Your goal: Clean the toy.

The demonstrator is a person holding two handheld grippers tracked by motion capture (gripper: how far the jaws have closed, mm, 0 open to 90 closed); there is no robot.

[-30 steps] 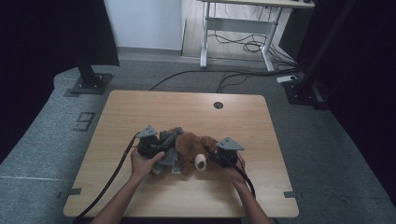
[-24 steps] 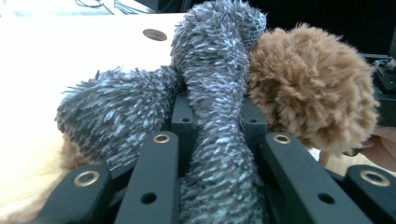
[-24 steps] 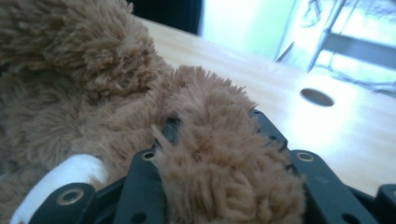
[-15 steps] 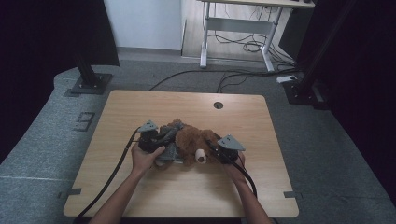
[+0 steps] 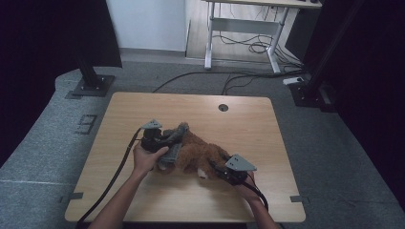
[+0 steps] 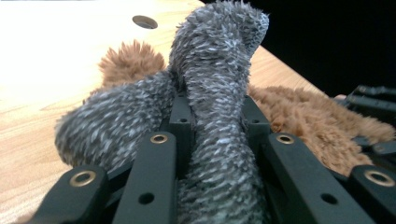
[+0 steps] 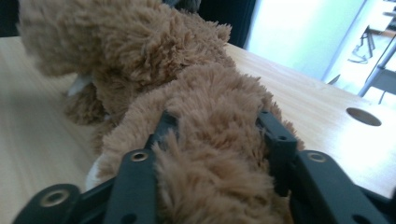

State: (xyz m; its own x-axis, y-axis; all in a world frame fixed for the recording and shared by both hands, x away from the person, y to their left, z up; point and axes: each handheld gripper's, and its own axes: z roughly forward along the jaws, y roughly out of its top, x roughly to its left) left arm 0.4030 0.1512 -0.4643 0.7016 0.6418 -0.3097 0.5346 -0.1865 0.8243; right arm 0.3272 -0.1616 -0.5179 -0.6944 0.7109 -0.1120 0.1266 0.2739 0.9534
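On the desk (image 5: 143, 109), toward its near edge, lay the brown plush toy (image 5: 203, 155). My right gripper (image 7: 217, 135), jaws just easing wider, hugged its brown limb; my left gripper (image 6: 212, 116) pinched the grey plush piece (image 6: 217, 84) tight. Probably pulling apart next, steadily.

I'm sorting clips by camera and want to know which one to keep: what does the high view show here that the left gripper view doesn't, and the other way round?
The high view alone gives the whole wooden table, the person's forearms, and the right gripper at the near end of the brown plush toy. The left gripper view alone gives the close detail: the left gripper pinching a grey fuzzy limb that rises between its black jaws. Both show the grey and brown plush, the tabletop's round cable hole and the left gripper.
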